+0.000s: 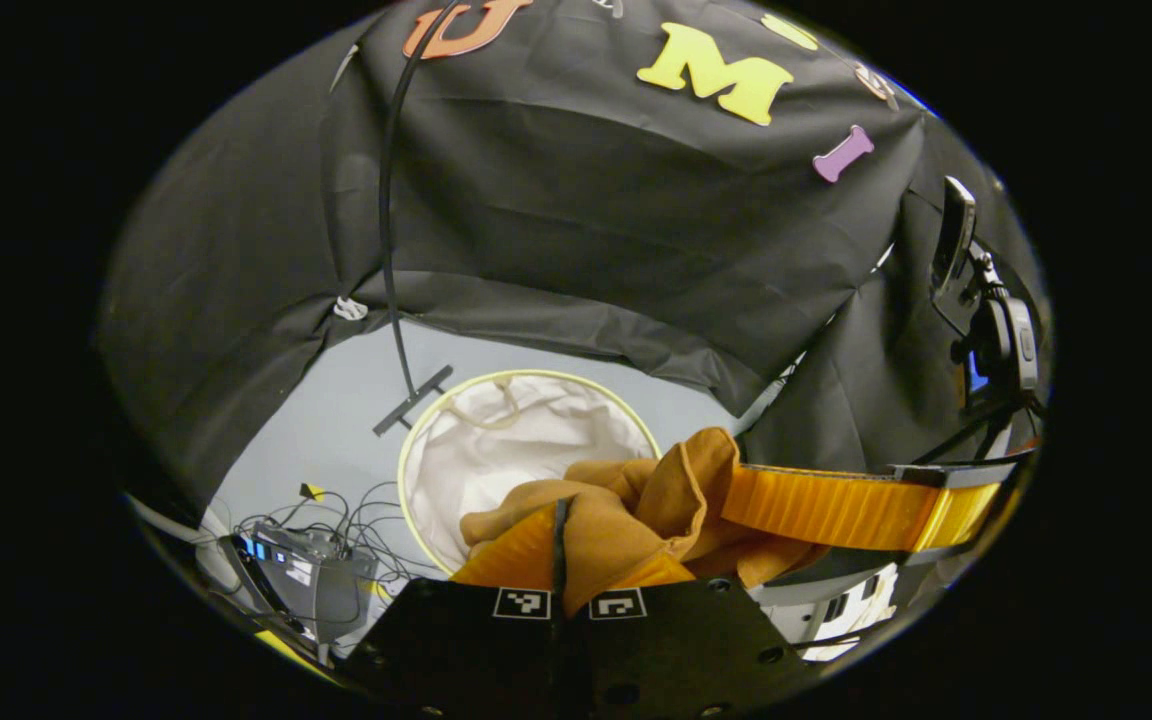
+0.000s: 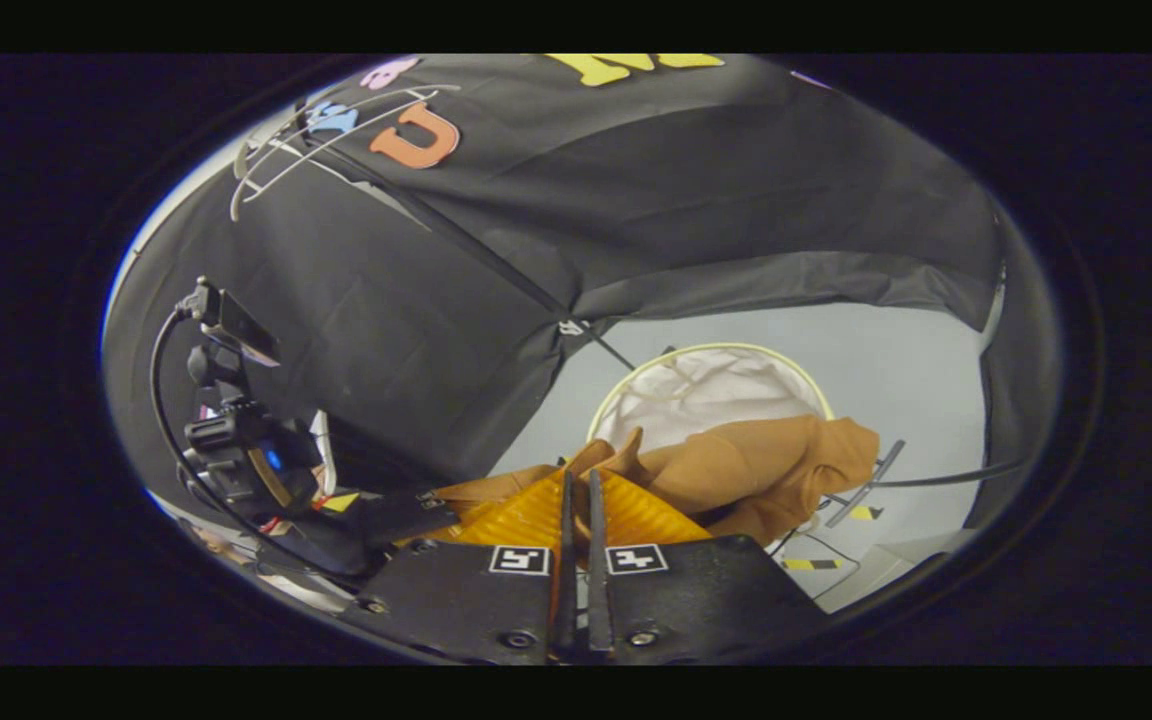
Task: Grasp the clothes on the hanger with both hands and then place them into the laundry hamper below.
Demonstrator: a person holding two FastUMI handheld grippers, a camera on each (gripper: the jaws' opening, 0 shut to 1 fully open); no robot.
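Booth: black cloth walls (image 1: 576, 200) hung round a pale grey floor (image 1: 336, 400), seen from above in both views.
Hamper: a round laundry hamper (image 1: 496, 440) with a pale yellow rim and white liner stood on the floor at lower centre of the left gripper view and right of centre in the right gripper view (image 2: 711, 385).
Clothes: a tan-brown garment (image 1: 636, 510) hung bunched over the hamper's near rim in the left gripper view; in the right gripper view (image 2: 746, 465) it draped across the hamper's lower edge, off the floor.
Left gripper: the left gripper (image 1: 561, 545) pointed down toward the hamper from the bottom of its own view, its orange fingers pressed together on a fold of the garment.
Right gripper: the right gripper (image 2: 576, 520) also angled down from the bottom of its view, fingers closed nearly flat with the cloth's edge between them; in the left gripper view it reached in from the right as a long orange finger (image 1: 836, 505) touching the garment.
Other items: a camera on a stand (image 2: 231, 430) sat at the left of the right gripper view; cables and a small box (image 1: 311, 570) lay at lower left of the left gripper view.
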